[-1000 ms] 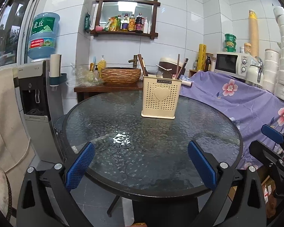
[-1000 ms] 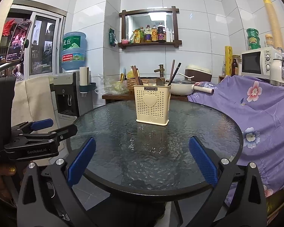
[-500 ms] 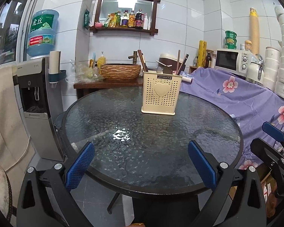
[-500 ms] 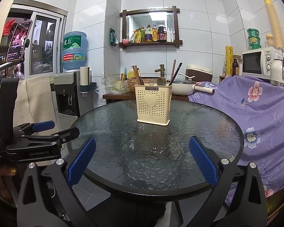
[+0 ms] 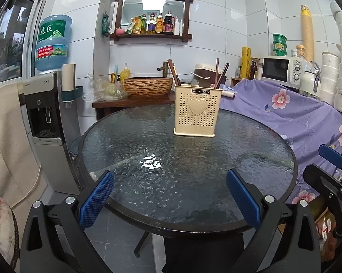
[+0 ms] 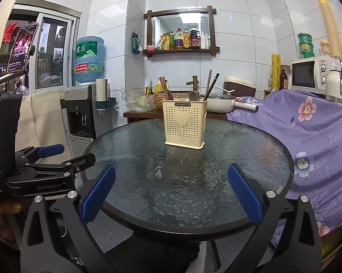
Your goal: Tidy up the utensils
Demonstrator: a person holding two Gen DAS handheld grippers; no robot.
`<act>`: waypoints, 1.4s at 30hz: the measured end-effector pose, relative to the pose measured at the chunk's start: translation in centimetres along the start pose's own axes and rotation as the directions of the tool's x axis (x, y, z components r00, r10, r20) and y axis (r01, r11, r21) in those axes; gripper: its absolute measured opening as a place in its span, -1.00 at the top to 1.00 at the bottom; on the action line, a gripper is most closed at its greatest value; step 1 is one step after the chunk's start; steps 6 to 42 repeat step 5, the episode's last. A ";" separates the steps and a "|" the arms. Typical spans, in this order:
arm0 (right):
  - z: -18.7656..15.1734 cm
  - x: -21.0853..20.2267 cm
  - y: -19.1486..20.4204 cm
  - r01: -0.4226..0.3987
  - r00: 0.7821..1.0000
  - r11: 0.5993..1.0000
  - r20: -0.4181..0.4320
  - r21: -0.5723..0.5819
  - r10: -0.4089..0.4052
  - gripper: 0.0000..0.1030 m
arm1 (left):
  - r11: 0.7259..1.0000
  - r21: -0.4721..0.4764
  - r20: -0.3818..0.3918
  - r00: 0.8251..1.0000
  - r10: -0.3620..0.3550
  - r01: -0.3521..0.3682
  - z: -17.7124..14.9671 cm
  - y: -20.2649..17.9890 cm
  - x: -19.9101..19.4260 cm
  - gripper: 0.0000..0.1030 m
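A cream perforated utensil holder (image 5: 197, 111) with a heart on its front stands upright at the far side of the round glass table (image 5: 148, 193); it also shows in the right wrist view (image 6: 185, 123). Chopsticks (image 5: 173, 72) and spoons (image 5: 203, 83) stick out of its top. My left gripper (image 5: 170, 199) is open and empty at the table's near edge, well short of the holder. My right gripper (image 6: 171, 196) is open and empty, also at the near edge. The left gripper shows from the side in the right wrist view (image 6: 54, 159).
A water dispenser (image 5: 46, 113) stands left of the table. A purple flowered cloth (image 5: 296, 113) covers furniture at the right, with a microwave (image 5: 282, 70) behind. A wooden side table with a woven basket (image 5: 148, 86) is behind the glass table.
Both grippers have drifted slightly, so the holder sits a little differently in view. Both stay open and empty. The holder has not moved.
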State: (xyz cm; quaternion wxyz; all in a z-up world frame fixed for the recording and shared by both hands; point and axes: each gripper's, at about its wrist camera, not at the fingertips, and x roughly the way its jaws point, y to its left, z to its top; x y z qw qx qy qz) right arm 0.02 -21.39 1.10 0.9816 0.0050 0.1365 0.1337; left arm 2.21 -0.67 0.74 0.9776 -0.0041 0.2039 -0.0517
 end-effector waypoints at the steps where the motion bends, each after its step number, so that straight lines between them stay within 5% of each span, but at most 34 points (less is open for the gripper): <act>1: 0.0 0.0 0.0 -0.001 1.000 1.000 0.000 0.000 0.001 -0.89 | 1.000 0.001 -0.001 1.000 0.002 -0.002 0.0 0.0 0.0 -0.88; 42: -0.1 0.0 0.0 0.000 1.000 1.000 -0.001 0.001 0.000 -0.89 | 1.000 0.003 -0.006 1.000 0.006 -0.006 0.0 -0.2 0.1 -0.88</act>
